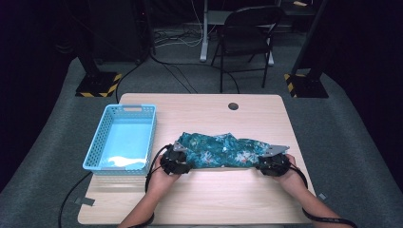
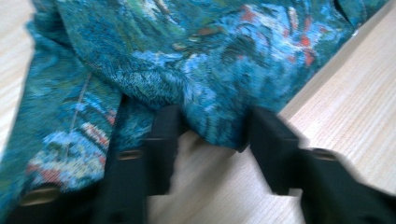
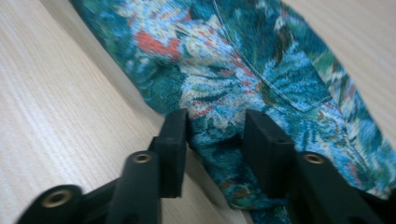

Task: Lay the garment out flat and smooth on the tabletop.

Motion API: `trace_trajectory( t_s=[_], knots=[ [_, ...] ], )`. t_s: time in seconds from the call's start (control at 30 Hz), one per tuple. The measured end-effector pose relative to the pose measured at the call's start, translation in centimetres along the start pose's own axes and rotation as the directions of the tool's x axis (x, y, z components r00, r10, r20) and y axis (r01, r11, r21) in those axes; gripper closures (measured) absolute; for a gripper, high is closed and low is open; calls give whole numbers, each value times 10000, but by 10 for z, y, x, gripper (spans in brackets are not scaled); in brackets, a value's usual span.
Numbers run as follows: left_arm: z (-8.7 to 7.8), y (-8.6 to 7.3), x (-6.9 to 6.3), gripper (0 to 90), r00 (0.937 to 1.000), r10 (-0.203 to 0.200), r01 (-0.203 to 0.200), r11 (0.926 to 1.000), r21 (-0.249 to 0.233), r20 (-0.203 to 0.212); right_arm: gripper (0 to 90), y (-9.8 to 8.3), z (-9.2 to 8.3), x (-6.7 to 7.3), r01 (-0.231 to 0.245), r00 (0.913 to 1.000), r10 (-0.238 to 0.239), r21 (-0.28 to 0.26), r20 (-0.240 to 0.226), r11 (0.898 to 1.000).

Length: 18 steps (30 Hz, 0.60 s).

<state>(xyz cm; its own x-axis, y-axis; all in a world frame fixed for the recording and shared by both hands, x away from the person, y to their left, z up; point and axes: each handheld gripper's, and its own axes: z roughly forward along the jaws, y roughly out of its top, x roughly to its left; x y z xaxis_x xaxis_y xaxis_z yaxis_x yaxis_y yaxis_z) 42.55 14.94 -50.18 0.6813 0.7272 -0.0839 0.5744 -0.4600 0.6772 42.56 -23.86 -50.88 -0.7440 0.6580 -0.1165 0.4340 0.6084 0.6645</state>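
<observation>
Leftmost, a blue basket (image 1: 97, 142) sits on the surface (image 1: 209, 199), just beside the left claw (image 1: 177, 164) on its outer side and apart from it. That claw rests at the left end of a teal flowered cloth (image 1: 221, 149), a hand (image 1: 164, 178) behind it. In the left gripper view its jaws stand apart, and a hanging fold of the cloth (image 2: 196, 70) dips between their tips; the cloth's edge lies against both pads, yet bare wood shows in the gap below, so whether the pads truly pinch it I cannot tell. More cloth drapes over the jaw on that view's left.

Between the two claws the cloth lies bunched in a long strip across the surface, its ends reaching each claw.

At the strip's right end sits the right claw (image 1: 273, 164), held by the other hand (image 1: 290, 175). In the right gripper view its jaws are likewise apart, with a tongue of cloth (image 3: 243, 60) running down between them and touching their inner faces. Wood (image 3: 60, 102) lies bare beside the jaw on that view's left.
</observation>
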Motion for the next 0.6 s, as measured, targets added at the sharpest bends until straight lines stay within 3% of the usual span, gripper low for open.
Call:
trace_trajectory(
  t_s=[0.03, 0.13, 0.4, 0.6],
  knots=[
    [0, 1, 0, 729, 9998, 179, -179, 9998, -51, -19, 775, 0, -1, -2, -133, 9999, 132, -30, -59, 9999],
    [-6, 4, 0, 848, 9994, 329, -333, 9988, -355, -126, 856, 2, -5, -3, -300, 9993, 296, -190, -245, 9994],
    [-39, 19, -2, 873, 9974, 605, -652, 9896, -1285, -399, 876, 13, -30, -11, -544, 9944, 454, -941, -954, 9941],
    [-77, 40, -9, 873, 9940, 918, -1024, 9721, -2111, -591, 871, 40, -68, -17, -201, 9934, 12, -1641, -1150, 9862]
  ],
)
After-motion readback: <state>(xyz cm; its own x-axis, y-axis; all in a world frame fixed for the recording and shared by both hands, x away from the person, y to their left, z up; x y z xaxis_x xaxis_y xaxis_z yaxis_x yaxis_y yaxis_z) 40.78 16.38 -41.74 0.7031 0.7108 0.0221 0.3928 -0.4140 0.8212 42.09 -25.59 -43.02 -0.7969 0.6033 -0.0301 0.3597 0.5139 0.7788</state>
